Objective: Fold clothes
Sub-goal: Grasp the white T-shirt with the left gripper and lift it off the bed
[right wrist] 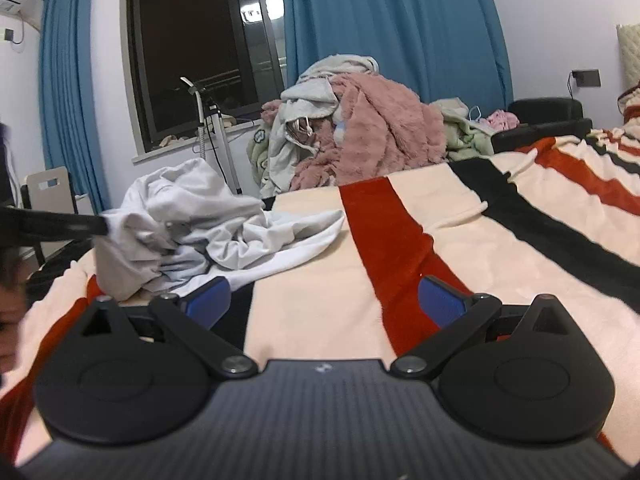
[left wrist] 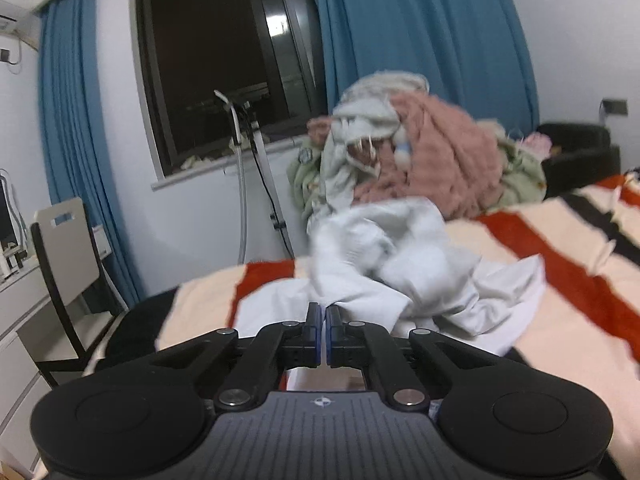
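My left gripper (left wrist: 324,312) is clamped on the one crumpled white cotton garment (left wrist: 384,264) on the striped fleece blanket (right wrist: 440,220). My right gripper (right wrist: 324,300) hangs wide open, holding nothing. One heap of pink and grey laundry (right wrist: 360,136) sits behind.

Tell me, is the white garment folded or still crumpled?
Crumpled: the white garment lies bunched in irregular wrinkles on the striped blanket.

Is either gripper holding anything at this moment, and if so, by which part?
The left gripper has its jaws shut on a near edge fold of the crumpled white garment. The right gripper is open over the striped blanket, holding nothing.
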### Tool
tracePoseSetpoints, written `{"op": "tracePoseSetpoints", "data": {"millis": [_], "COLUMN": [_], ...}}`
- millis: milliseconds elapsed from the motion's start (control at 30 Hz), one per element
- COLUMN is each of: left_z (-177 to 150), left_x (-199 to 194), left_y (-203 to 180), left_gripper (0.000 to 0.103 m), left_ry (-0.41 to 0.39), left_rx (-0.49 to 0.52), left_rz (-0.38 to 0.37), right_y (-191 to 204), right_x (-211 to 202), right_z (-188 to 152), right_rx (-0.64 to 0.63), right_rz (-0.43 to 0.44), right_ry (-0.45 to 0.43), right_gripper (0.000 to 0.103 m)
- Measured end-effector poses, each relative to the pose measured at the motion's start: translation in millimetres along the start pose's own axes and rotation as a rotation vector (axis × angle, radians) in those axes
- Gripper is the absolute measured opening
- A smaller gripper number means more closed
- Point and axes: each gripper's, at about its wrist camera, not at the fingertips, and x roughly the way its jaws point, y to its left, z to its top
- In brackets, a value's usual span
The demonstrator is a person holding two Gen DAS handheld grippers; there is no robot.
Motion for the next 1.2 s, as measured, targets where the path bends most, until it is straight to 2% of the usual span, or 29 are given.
{"op": "tracePoseSetpoints", "data": {"millis": [300, 467, 533, 667, 733, 833, 967, 1000, 1067, 1100, 1133, 1200], "left_z": [13.7, 0.8, -7.3, -19.7, -23.0, -29.1, -33.2, -32.4, -30.8, -29.9, -29.3, -30.4], "left_x": [-182.8, -250.6, -265.4, -270.9, -265.1, -252.7, -235.1, -229.8, -219.2, -212.9, -207.3, -202.6], "left_y": [61.3, 93.2, 105.6, 128.4, 138.4, 146.7, 157.4, 156.1, 153.2, 151.1, 149.3, 149.7], "left_gripper": [0.002, 0.002, 0.002, 0.002, 0.002, 0.002, 0.002, 0.002, 0.002, 0.002, 0.002, 0.002], "left_ry": [-0.123, -0.202, -0.232, -0.220, -0.203, -0.185, -0.175, -0.169, -0.159, -0.153, -0.147, -0.127], "left_rx": [-0.152, -0.291, -0.335, -0.401, -0.429, -0.442, -0.485, -0.477, -0.463, -0.457, -0.453, -0.464], "left_rz": [-0.099, -0.150, -0.166, -0.161, -0.155, -0.129, -0.143, -0.133, -0.113, -0.104, -0.096, -0.088], "right_y": [15.3, 32.5, 41.5, 68.9, 87.3, 104.4, 109.3, 107.5, 104.2, 104.3, 102.9, 99.0], "right_x": [-35.5, -63.8, -72.9, -74.8, -71.1, -60.7, -37.0, -31.4, -22.5, -22.7, -25.7, -33.4], "right_z": [11.5, 8.8, 5.0, -7.6, -16.0, -28.9, -37.1, -35.3, -31.9, -32.7, -29.6, -21.0], "right_rx": [-0.034, -0.101, -0.118, -0.179, -0.286, -0.402, -0.455, -0.439, -0.412, -0.401, -0.396, -0.387], "right_rz": [0.050, 0.123, 0.190, 0.332, 0.393, 0.388, 0.345, 0.356, 0.380, 0.380, 0.380, 0.374], "right_ry": [-0.071, -0.048, 0.002, 0.119, 0.160, 0.183, 0.227, 0.240, 0.262, 0.262, 0.250, 0.212], "right_gripper": [0.102, 0.102, 0.102, 0.094, 0.078, 0.077, 0.075, 0.070, 0.052, 0.036, 0.025, 0.016]}}
